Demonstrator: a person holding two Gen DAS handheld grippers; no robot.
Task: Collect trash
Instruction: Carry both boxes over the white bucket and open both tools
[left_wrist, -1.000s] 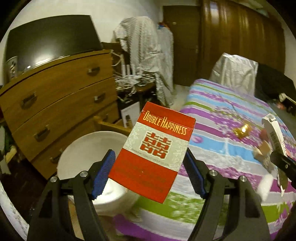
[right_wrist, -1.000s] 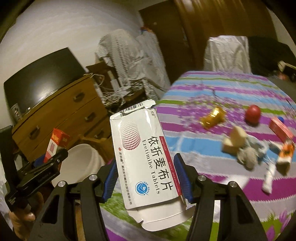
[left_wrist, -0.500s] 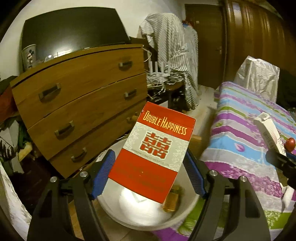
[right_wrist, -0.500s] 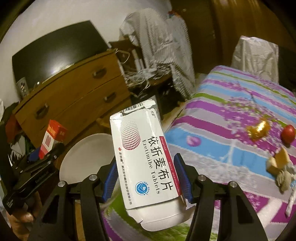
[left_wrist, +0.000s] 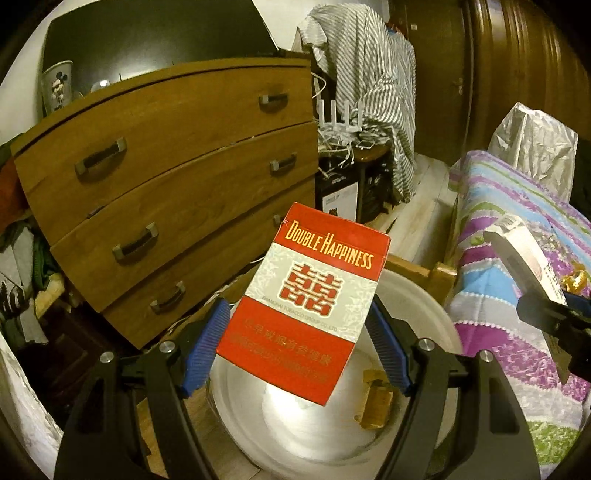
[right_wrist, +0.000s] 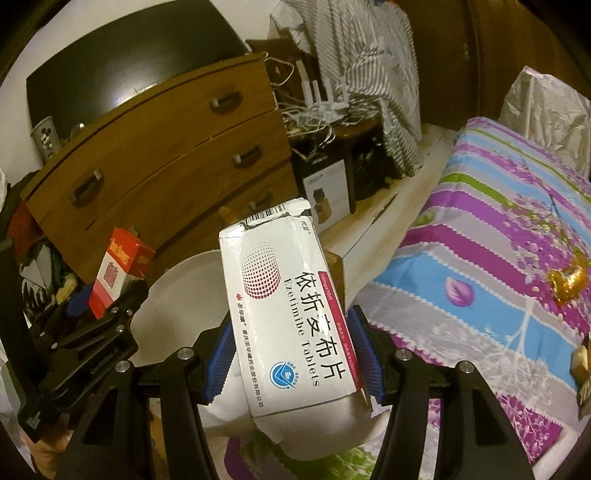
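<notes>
Left wrist view: the left gripper (left_wrist: 299, 347) clamps one red-and-white cigarette pack (left_wrist: 308, 299) between its two blue pads (left_wrist: 207, 347). Its long axis runs up and away from the gripper, tilted slightly right, printed face toward the camera. The face reads "DOUBLE HAPPINESS" in gold above a red double-happiness character; the smaller lines are too fine to read. The pack hangs above one white basin (left_wrist: 417, 306) on the floor, which contains one amber wrapper (left_wrist: 376, 402). A three-drawer wooden dresser (left_wrist: 166, 184) stands behind, with one Mickey Mouse cup (left_wrist: 57, 86) on top. At the right edge lies a bed (left_wrist: 517, 332) with a striped floral cover.

Right wrist view: the right gripper (right_wrist: 291, 354) grips one flattened white tablet box (right_wrist: 288, 306) between its pads. Its long axis points up and away, leaning slightly left, with the torn barcode flap farthest from the gripper. The box reads "Ezetimibe Tablets" beside large Chinese characters, and a round blue logo sits near the lower end. It hangs over the near rim of the basin, beside the bed. The left gripper with its pack appears at the left. One gold wrapper (right_wrist: 567, 278) lies on the bed.
</notes>
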